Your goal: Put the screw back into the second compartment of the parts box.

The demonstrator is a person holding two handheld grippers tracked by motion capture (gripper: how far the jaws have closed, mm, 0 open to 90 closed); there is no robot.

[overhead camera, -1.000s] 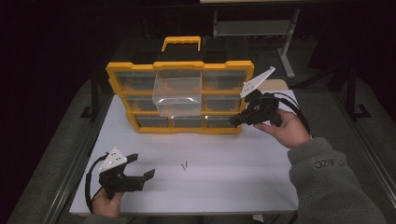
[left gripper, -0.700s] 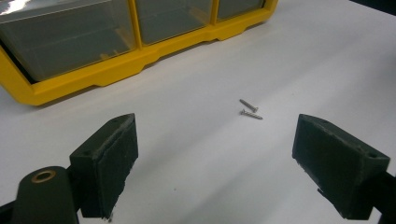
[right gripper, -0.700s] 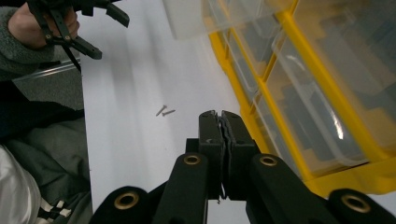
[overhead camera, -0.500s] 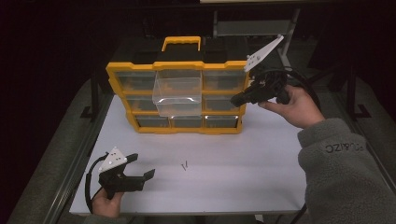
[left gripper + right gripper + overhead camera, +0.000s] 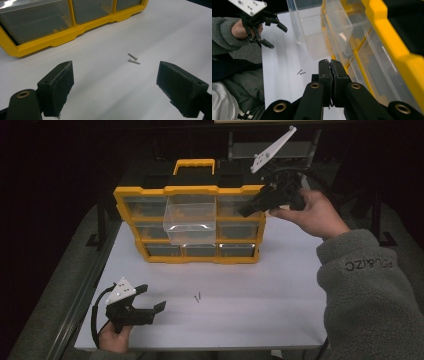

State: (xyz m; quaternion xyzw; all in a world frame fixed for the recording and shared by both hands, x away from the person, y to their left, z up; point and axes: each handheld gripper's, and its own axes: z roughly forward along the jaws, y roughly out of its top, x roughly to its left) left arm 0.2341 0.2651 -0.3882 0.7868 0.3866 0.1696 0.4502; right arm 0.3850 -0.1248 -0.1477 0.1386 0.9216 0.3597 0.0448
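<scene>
Left tongs are waiting wide apart near the worktop's front left corner; right tongs, pressed together and empty, are hovering by the yellow box. Next, probably grabbing the two screws for the pulled-out drawer.

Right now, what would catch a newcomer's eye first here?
The yellow organiser standing upright at the back of the white table, with one clear drawer pulled out of its middle. The right tool, shut, is raised by its top right corner. Two small screws lie before the open left tool.
</scene>
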